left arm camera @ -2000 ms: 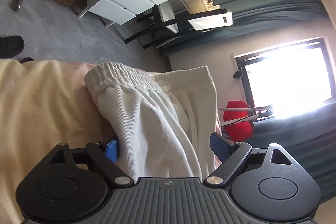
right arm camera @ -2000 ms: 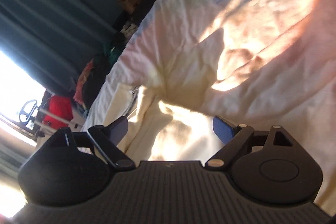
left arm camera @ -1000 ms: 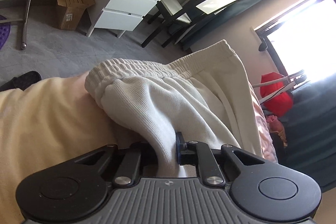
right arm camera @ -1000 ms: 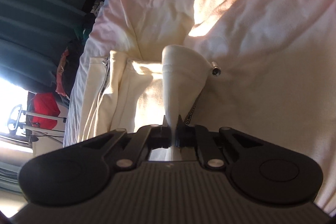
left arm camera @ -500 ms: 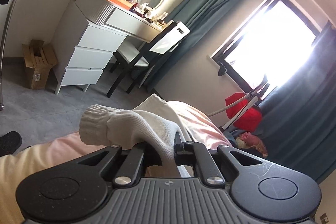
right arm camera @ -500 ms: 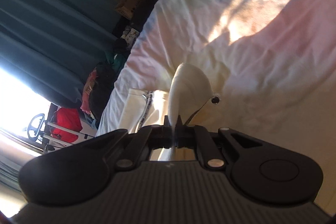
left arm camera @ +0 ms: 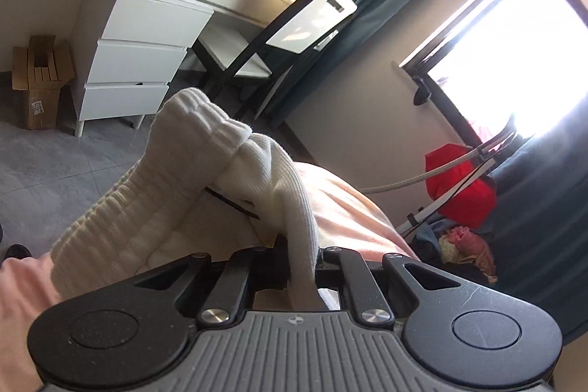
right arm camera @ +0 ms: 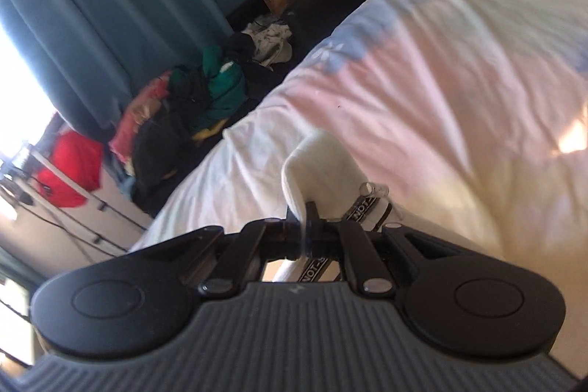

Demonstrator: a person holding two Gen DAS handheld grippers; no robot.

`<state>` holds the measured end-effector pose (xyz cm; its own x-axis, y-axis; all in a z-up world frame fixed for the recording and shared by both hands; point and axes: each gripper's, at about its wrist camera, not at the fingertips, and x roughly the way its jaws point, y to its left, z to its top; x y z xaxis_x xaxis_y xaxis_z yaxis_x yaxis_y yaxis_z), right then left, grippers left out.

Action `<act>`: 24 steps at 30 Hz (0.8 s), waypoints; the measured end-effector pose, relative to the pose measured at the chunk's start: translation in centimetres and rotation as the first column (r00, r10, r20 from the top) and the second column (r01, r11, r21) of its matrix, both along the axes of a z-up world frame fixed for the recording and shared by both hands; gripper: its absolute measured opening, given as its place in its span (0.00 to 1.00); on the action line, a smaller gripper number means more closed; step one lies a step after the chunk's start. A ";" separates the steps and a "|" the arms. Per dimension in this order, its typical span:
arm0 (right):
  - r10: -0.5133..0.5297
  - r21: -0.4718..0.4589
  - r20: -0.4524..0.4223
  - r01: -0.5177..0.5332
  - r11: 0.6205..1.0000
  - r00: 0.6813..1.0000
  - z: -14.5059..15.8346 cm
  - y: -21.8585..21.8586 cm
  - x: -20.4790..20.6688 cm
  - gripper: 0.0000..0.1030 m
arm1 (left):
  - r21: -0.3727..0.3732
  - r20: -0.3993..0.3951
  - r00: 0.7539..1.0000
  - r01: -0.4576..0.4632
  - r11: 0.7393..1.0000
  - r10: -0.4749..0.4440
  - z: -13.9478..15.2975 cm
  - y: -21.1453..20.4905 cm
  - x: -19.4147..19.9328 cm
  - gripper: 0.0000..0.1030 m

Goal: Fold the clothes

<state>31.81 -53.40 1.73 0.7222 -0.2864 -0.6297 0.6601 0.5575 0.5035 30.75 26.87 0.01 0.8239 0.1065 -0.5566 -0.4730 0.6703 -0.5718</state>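
Note:
A pair of cream ribbed trousers (left arm camera: 205, 164) with an elastic waistband hangs lifted above the bed (left arm camera: 341, 208). My left gripper (left arm camera: 301, 256) is shut on a fold of that fabric, and the waistband bulges up in front of it. In the right wrist view my right gripper (right arm camera: 307, 223) is shut on another thin cream edge of the trousers (right arm camera: 323, 168), beside a printed drawstring (right arm camera: 364, 204) with a clear tip. The rest of the garment is hidden below both grippers.
The bed's pink and white cover (right arm camera: 459, 68) spreads to the right. A white dresser (left arm camera: 139, 61) and a chair (left arm camera: 294, 24) stand across the grey floor. A pile of clothes (right arm camera: 191, 98) and a red bag (left arm camera: 459, 186) lie by the teal curtains.
Both grippers, shut on the cream trousers throughout, have swung sideways and risen, pulling the fabric up off the bed. The waistband has bunched closer to the left gripper.

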 end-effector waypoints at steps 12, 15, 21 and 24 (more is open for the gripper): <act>0.018 -0.093 -0.099 -0.027 0.995 0.995 -7.3 0.2 9.2 0.13 | 0.164 -0.177 0.984 0.025 0.986 0.005 -4.1 -3.4 10.6 0.16; 0.067 -0.025 -0.033 -0.068 0.997 0.997 -6.8 -0.4 8.0 0.38 | 0.176 -0.155 0.988 0.028 0.984 0.000 -3.5 -4.2 9.5 0.32; 0.200 0.081 0.136 -0.212 0.974 0.970 -4.8 0.1 3.0 0.87 | 0.155 -0.105 0.994 0.049 0.987 -0.033 -0.9 -5.1 3.5 0.66; 0.164 0.155 0.222 -0.201 0.967 0.961 -4.3 0.9 -1.2 0.87 | 0.103 -0.086 0.995 0.060 0.993 -0.052 0.0 -5.0 -0.5 0.73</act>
<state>30.58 -52.53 -2.55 0.8709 -0.0363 -0.4900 0.4268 0.5501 0.7178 30.23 21.91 0.04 0.7817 0.1230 -0.6114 -0.4758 0.7514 -0.4572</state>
